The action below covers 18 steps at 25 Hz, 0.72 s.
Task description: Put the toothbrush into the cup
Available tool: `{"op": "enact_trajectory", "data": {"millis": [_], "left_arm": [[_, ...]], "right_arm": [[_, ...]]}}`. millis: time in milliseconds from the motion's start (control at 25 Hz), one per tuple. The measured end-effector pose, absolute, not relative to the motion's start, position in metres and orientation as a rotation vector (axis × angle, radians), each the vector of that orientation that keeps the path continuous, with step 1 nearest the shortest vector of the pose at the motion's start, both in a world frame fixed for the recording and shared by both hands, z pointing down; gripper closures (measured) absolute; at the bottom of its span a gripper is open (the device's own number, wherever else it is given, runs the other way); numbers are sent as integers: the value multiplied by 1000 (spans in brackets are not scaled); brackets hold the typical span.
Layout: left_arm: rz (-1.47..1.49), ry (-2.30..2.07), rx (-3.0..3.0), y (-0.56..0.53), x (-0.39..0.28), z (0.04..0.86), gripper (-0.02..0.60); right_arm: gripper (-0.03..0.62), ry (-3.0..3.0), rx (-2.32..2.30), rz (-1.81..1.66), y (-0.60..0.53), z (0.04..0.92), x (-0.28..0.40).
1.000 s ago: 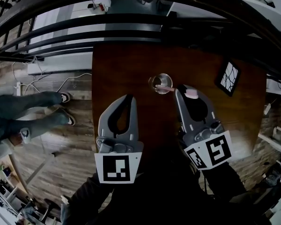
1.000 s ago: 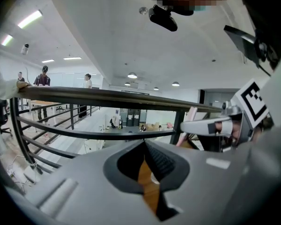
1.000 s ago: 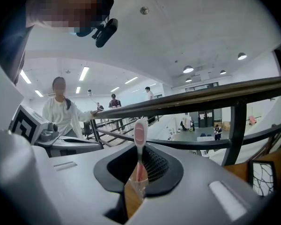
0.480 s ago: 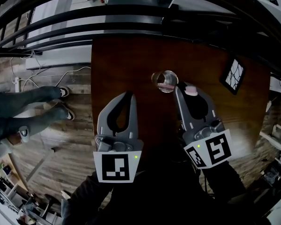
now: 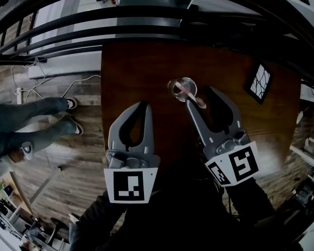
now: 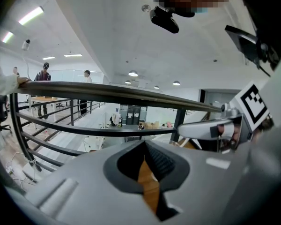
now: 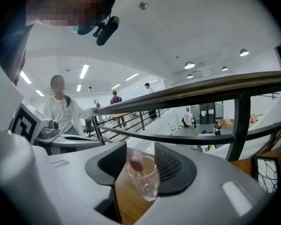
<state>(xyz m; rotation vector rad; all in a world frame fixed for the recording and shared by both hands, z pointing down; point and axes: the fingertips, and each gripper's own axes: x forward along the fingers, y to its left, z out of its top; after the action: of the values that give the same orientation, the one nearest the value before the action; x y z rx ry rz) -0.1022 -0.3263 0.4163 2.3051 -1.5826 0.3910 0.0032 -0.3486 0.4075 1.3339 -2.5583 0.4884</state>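
A clear glass cup [image 5: 181, 89] stands near the middle of the dark wooden table [image 5: 131, 72]. The pink toothbrush [image 5: 191, 97] rests in it, leaning on the rim, with its outer end poking out toward my right gripper [image 5: 201, 97]. That gripper's jaws have just been opening; they stand open on either side of the toothbrush end and do not press on it. In the right gripper view the cup [image 7: 144, 178] sits between the pads with a pink toothbrush end [image 7: 136, 162] inside. My left gripper [image 5: 144, 107] hovers at the table's left, shut and empty.
A black-framed panel with white cracked lines [image 5: 258, 83] lies on the table's right side. A dark metal railing [image 5: 146, 27] runs along the far edge. A person's legs [image 5: 39, 120] are on the wood floor to the left.
The right jaws have spread apart and let go of the toothbrush, which now leans in the cup. The left gripper has stayed where it was.
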Motion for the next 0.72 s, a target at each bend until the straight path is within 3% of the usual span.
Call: {"op": "enact_trajectory", "data": {"millis": [400, 720], "left_arm": [[348, -1603, 2361, -306, -86, 384, 574], [319, -1613, 2426, -268, -59, 346, 574]], "right_arm": [[416, -2616, 1384, 395, -325, 365, 15], [518, -2689, 1431, 365, -278, 324, 30]]}}
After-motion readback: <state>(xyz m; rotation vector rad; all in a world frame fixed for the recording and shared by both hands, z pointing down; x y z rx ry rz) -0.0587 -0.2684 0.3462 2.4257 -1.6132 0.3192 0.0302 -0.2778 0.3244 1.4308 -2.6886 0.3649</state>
